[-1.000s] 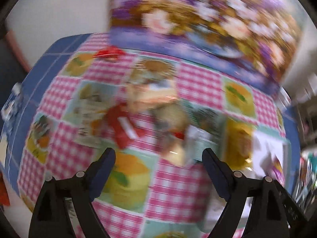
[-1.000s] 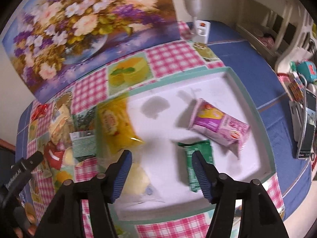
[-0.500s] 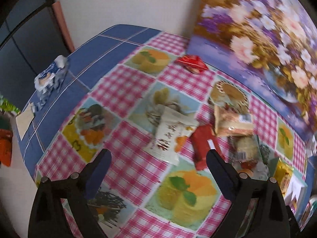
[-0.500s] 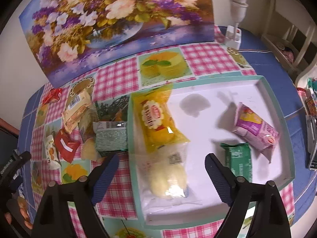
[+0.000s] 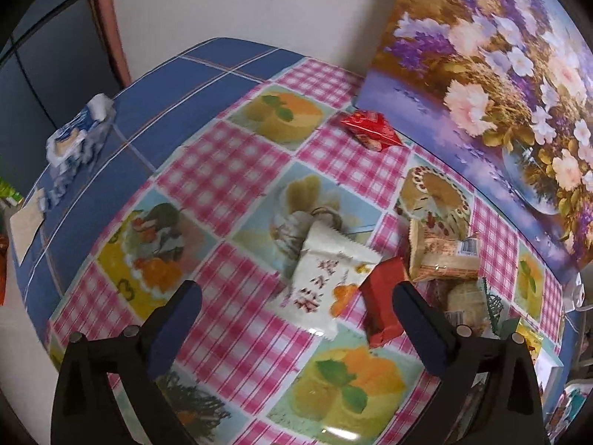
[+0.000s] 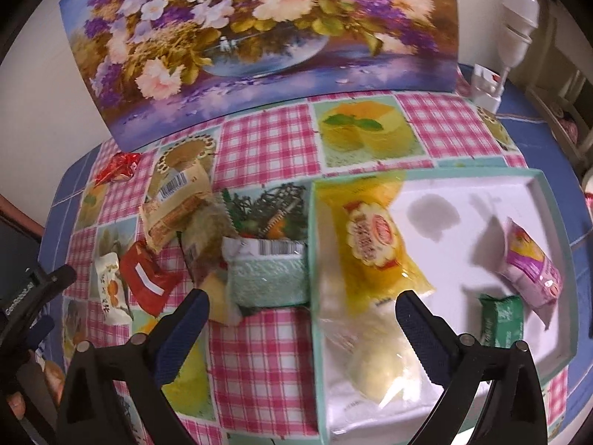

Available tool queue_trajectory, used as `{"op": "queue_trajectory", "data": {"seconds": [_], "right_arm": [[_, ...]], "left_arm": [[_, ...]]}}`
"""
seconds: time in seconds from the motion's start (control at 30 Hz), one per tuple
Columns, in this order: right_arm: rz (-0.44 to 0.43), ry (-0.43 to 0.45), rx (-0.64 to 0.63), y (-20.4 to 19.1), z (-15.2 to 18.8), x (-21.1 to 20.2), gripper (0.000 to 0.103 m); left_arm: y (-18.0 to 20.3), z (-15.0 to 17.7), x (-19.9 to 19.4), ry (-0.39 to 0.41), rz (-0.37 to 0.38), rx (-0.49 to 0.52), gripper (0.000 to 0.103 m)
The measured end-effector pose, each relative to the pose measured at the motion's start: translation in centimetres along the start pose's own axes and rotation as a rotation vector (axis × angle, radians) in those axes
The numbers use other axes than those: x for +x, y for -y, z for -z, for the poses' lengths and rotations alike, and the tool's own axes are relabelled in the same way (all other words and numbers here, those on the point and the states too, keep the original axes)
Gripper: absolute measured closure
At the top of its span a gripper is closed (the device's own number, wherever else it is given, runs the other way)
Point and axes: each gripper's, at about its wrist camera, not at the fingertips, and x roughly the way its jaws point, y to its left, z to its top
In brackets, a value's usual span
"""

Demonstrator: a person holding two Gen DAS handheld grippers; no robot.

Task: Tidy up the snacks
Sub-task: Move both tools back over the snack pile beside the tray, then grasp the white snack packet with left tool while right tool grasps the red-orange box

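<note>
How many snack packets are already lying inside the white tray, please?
4: a yellow packet at the white tray's left end, a clear bun packet just below it, a green packet and a pink packet at right.

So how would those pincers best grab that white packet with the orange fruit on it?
Probably from straight above, pinching across the narrow width of the white snack packet. It lies flat on the tablecloth with its left long edge clear; the red packet crowds the right, and the left gripper is already open.

tray (image 6: 533, 181): right, holds four snacks | loose snack pile (image 6: 192, 230): left of tray | painting (image 6: 259, 37): behind
</note>
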Motion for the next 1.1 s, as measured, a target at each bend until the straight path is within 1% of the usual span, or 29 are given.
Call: {"op": "queue_trajectory", "data": {"seconds": [0.13,0.3,0.4,0.53,0.6,0.67,0.77,0.9,0.97,1.1], "right_arm": [[-0.016,0.008,-0.008,-1.0,-0.5,0.8,0.001],[-0.037,-0.005,-0.001,-1.7,-1.0,1.8,0.001],[-0.040,-0.005,0.003,-2.0,-1.4,2.2,0.001],[-0.068,-0.004,-0.020,-2.8,-1.6,2.6,0.002],[-0.085,0.002,-0.026,-3.1,-1.9,2.9,0.005],[-0.103,0.000,-0.026,-3.3,-2.0,3.1,0.012],[-0.146,0.001,-0.033,-3.8,-2.2,3.4,0.019],[-0.165,0.001,-0.061,-4.8,-2.1,3.4,0.024],[-0.176,0.000,-0.079,-5.3,-2.1,3.4,0.028],[-0.211,0.007,-0.126,-7.0,-1.8,3.3,0.033]], "left_arm": [[0.9,-0.4,1.5,-0.013,0.007,0.038,0.001],[1.4,-0.9,3.5,-0.029,-0.034,0.094,0.001],[1.6,-1.1,4.6,-0.039,-0.038,0.123,0.001],[1.8,-1.4,6.0,-0.062,-0.037,0.140,0.001],[1.8,-1.4,6.6,-0.069,-0.038,0.147,0.001],[1.6,-1.5,7.2,-0.077,-0.046,0.149,0.001],[1.4,-1.6,7.8,-0.083,-0.034,0.154,0.001],[1.3,-1.8,8.1,-0.083,-0.022,0.159,0.001],[1.3,-1.8,8.0,-0.084,-0.019,0.166,0.001],[1.2,-1.7,8.0,-0.098,-0.018,0.172,0.002]]}}
